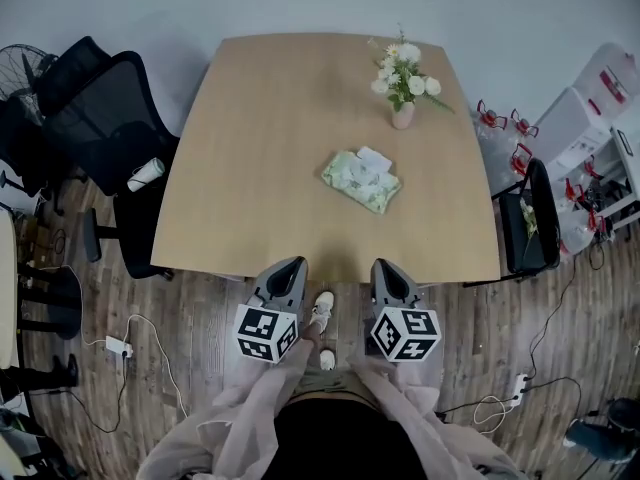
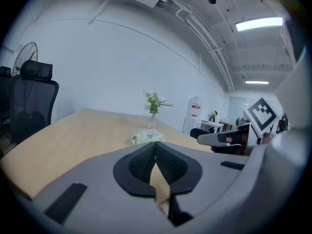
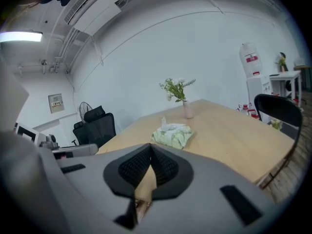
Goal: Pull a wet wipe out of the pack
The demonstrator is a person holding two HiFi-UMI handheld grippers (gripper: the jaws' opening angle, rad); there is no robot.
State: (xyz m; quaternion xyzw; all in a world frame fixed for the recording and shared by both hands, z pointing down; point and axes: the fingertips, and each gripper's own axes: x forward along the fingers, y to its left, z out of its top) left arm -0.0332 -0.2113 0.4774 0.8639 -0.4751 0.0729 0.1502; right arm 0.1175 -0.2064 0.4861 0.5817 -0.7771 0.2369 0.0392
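The job has not started yet. The wet wipe pack [image 1: 362,180] lies flat near the middle of the table [image 1: 250,168], and a white wipe [image 1: 374,156] pokes up from its top. Nobody is touching it.

The left gripper [image 1: 289,266] and the right gripper [image 1: 386,266] are side by side at the near edge of the table. Both have their jaws pressed together, with nothing between them. I think they must reach the pack, hold it down and pinch the wipe.

The table is bare between the near edge and the pack. A vase of flowers [image 1: 403,113] stands just behind it, on the far right. A black office chair [image 1: 105,118] stands off to the left.
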